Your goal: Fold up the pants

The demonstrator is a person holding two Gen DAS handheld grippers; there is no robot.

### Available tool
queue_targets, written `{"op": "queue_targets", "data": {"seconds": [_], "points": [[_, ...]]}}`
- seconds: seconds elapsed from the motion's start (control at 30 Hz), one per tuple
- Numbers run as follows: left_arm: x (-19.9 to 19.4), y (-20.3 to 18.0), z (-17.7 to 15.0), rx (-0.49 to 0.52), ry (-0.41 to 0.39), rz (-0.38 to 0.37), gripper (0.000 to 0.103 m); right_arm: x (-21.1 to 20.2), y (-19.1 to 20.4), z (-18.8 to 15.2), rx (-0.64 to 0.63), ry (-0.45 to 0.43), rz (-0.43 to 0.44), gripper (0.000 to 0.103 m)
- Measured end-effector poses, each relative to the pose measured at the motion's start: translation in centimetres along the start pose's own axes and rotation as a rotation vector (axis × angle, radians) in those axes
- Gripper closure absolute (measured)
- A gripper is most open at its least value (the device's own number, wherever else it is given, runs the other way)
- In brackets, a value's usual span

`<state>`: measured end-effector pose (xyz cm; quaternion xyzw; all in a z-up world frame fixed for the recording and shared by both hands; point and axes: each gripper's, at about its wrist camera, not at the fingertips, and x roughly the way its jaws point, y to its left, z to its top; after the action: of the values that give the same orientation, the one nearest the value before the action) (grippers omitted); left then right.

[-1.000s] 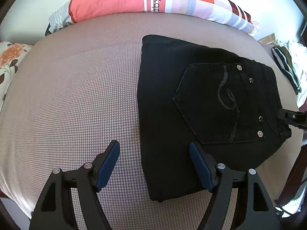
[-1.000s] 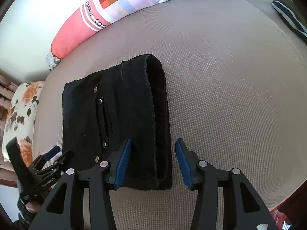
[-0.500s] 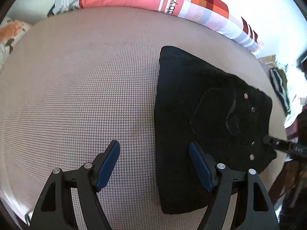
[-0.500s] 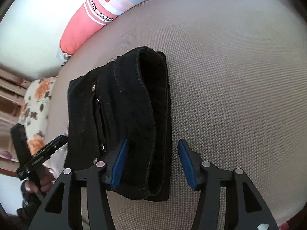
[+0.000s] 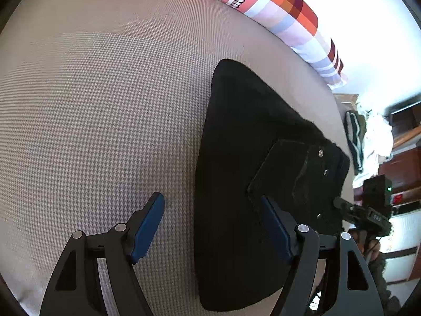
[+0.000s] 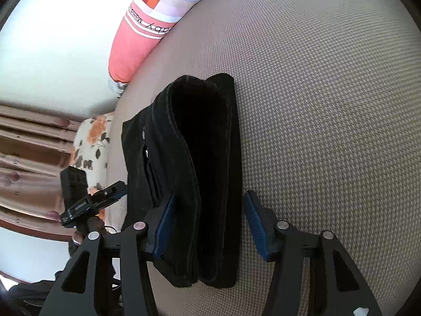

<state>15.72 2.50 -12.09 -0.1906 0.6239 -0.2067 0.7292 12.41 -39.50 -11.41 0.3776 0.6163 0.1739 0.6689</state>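
The black pants lie folded into a compact stack on the beige woven bed surface, back pocket with metal studs facing up. My left gripper is open and empty, straddling the stack's left folded edge from above. In the right wrist view the pants show their layered waistband end, and my right gripper is open and empty around the stack's near right edge. Each gripper shows small at the other view's edge: the right one, the left one.
A pink and checked bolster pillow lies along the bed's far edge, also in the right wrist view. A floral cushion sits past the bed's left side. Striped and white clothes lie off the right side near wooden furniture.
Both grippers have tilted and drawn back toward the near ends of the folded pants. The pants have stayed in place. Both jaws remain open.
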Motion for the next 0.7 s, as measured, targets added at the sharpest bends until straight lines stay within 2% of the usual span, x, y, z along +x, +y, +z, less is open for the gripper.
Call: {"op": "queue_targets", "data": {"seconds": [0.2, 0.33, 0.43, 0.6, 0.7], "points": [[0.9, -0.2, 1.0, 0.002, 0.031, -0.065, 0.028, 0.2, -0.4, 0.4, -0.019, 0.035, 0.045, 0.058], [1.7, -0.7, 1.0, 0.007, 0.087, -0.15, 0.028, 0.7, -0.7, 0.8, -0.023, 0.06, 0.081, 0.061], [1.7, -0.7, 0.9, 0.032, 0.084, -0.164, 0.028, 1.2, -0.7, 1.2, -0.02, 0.078, 0.109, 0.063], [2.3, 0.0, 1.9, -0.023, 0.093, -0.259, 0.028, 2.4, -0.3, 2.1, -0.031, 0.091, 0.141, 0.064], [2.6, 0.1, 2.4, -0.035, 0.065, -0.282, 0.028, 2.8, -0.2, 2.5, -0.021, 0.081, 0.153, 0.065]]}}
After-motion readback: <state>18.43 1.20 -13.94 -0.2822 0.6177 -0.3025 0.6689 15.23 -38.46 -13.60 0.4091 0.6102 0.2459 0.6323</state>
